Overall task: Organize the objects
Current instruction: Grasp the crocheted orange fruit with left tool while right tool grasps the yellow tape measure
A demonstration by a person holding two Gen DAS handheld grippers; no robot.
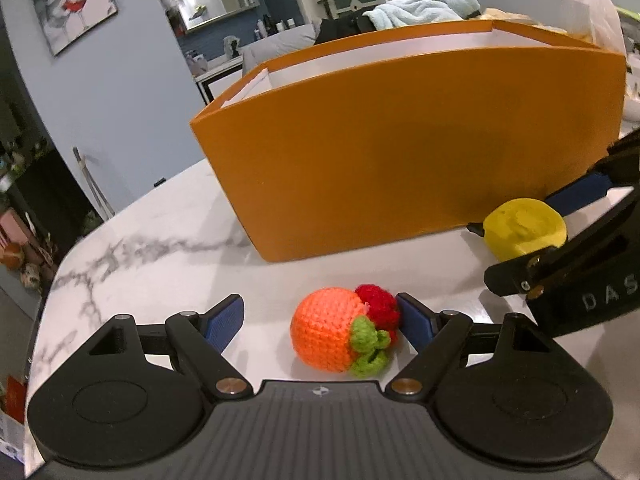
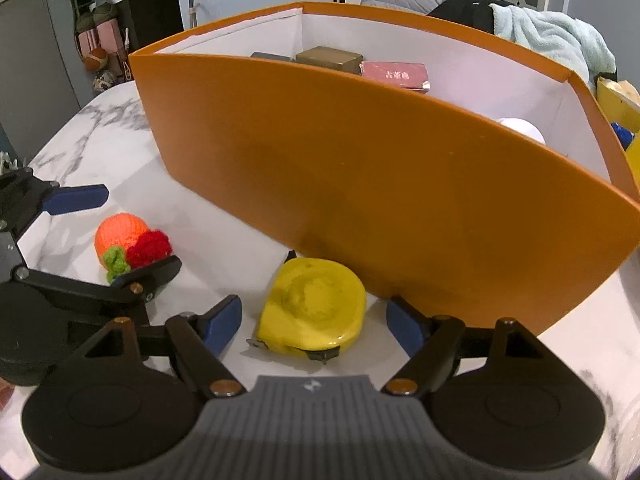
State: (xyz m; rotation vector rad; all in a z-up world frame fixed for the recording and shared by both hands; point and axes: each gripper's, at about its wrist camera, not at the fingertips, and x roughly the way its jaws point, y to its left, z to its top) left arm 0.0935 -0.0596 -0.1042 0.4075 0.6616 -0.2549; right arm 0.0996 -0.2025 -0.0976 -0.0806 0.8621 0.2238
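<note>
A crocheted orange toy (image 1: 326,328) with a red tuft and green leaves lies on the marble table between the open jaws of my left gripper (image 1: 320,322); the right pad (image 1: 416,322) is close to or touching the red tuft. The toy also shows in the right wrist view (image 2: 120,236). A yellow tape measure (image 2: 316,306) lies between the open jaws of my right gripper (image 2: 314,326), untouched. It shows in the left wrist view (image 1: 524,232) too. Both lie just in front of a big orange box (image 2: 360,168).
The orange box (image 1: 400,140) holds a red book (image 2: 394,74), a brown box (image 2: 330,58) and a white round thing (image 2: 522,128). The marble table (image 1: 132,252) curves off at the left edge. A light blue towel (image 2: 552,36) lies behind the box.
</note>
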